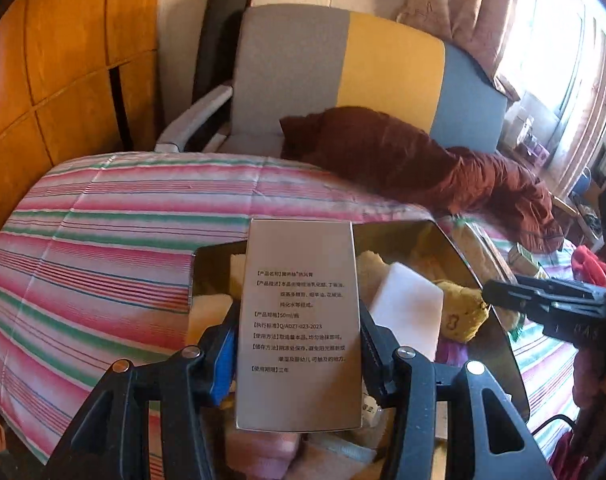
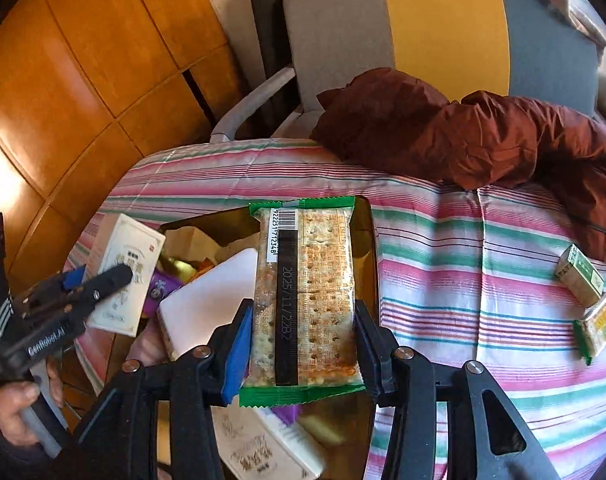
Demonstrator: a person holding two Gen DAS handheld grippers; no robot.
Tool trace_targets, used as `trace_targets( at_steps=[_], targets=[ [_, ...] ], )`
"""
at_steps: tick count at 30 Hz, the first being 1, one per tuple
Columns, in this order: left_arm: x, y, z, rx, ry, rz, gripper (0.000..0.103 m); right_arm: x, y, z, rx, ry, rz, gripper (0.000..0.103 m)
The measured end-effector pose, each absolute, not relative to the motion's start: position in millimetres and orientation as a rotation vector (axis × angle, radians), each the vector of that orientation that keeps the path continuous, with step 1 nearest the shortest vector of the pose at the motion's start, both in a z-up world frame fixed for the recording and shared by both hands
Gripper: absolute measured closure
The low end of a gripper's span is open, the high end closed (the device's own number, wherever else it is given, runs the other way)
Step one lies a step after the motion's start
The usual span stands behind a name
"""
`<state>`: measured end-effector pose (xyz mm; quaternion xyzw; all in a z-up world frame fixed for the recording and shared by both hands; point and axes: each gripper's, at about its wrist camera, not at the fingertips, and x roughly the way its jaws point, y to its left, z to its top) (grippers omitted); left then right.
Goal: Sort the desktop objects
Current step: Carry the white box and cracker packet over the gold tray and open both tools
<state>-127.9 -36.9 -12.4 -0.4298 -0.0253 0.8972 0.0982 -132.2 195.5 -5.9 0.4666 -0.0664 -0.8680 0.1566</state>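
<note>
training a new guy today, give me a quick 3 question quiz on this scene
1. True or false: the left gripper holds a silver box.
2. What does the right gripper hold? A) sponge B) cracker pack C) jacket
3. Fill in: two small packs lie on the striped ____.

Key: 1 true. 2 B, the cracker pack, above the tin. 3 blanket.

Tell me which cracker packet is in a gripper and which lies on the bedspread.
The cracker packet with the printed date is clamped upright in the right gripper. The other packet lies loose on the striped bedspread, beside a small green box.
</note>
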Motion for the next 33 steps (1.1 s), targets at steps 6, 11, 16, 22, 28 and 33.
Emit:
trace_targets(
  at_steps=[6, 11, 16, 22, 28, 33],
  targets=[
    [-140.0, -20.7, -32.8, -1.336, -0.114, 2.517, 0.052, -159.7, 189.6, -16.7, 1.378, -0.210, -2.480, 0.056],
    [-143.1, -7.9, -43.0, -1.354, -0.115, 2.471, 0.052, -178.9, 184.2, -35.6, 1.446, -0.193, -2.454, 0.056],
    [-152.2, -13.7, -51.0, -1.421, -0.162, 2.480, 0.052, -188.1, 179.5, -51.7, 1.500, -0.159, -2.421, 0.055],
    [-142.3, -15.2, -46.6, -1.420, -0.199, 2.486, 0.048, -190.5, 180.9, -59.2, 1.522, -0.147, -2.428, 0.055],
    [-124.7, -21.1, -27.8, -1.337, -0.191, 2.556, 0.046, -177.6, 179.0, -54.2, 1.484, -0.071, -2.462, 0.045],
    [-106.0, -31.1, -14.8, -1.259, -0.205, 2.633, 0.046, -167.9, 184.1, -48.3, 1.463, -0.096, -2.484, 0.039]
  ],
)
